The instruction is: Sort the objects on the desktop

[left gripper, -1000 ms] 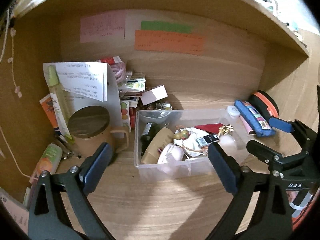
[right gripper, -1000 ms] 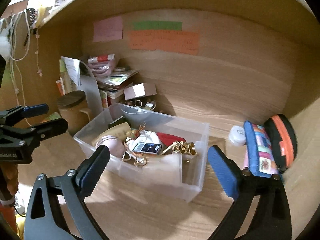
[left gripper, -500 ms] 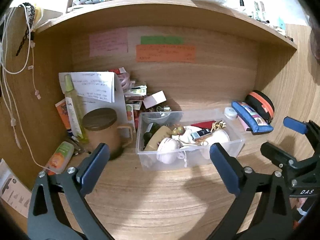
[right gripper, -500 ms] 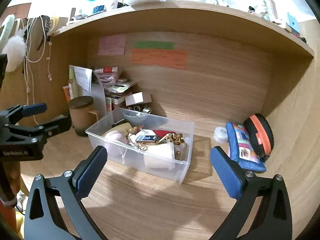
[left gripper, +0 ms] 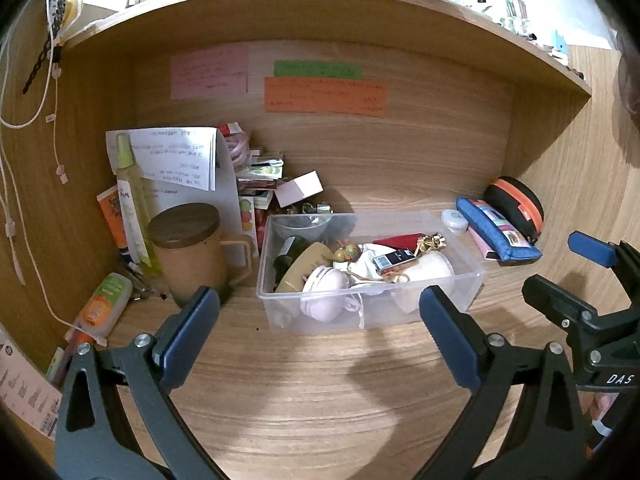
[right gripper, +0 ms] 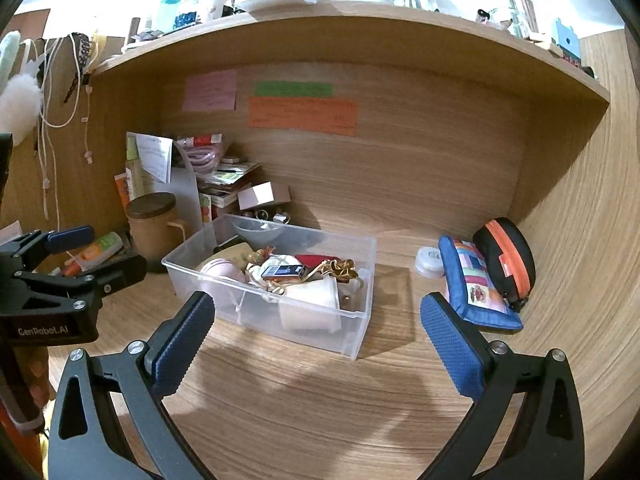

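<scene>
I had the left gripper (left gripper: 320, 320) hanging above the wooden desk (left gripper: 320, 400) with its jaws spread wide and nothing between them. The clear plastic bin (left gripper: 372, 308) sat just beyond the fingertips, filling the gap between the two blue pads, packed with small items: a pale pink round case (left gripper: 324, 288), a dark card-like packet (left gripper: 394, 260), a gold trinket (left gripper: 430, 242). Past the left jaw stood a brown lidded mug (left gripper: 188, 252), touching nothing in the bin.

My right gripper (right gripper: 316, 332) was likewise wide apart and empty. From it, the bin (right gripper: 352, 320) lay ahead between the jaws, nearer the left one. Just beyond the right jaw's tip lay a blue pencil pouch (right gripper: 476, 284) leaning against a black-and-orange zip case (right gripper: 508, 256), with a small white round tin (right gripper: 430, 262) beside them.
</scene>
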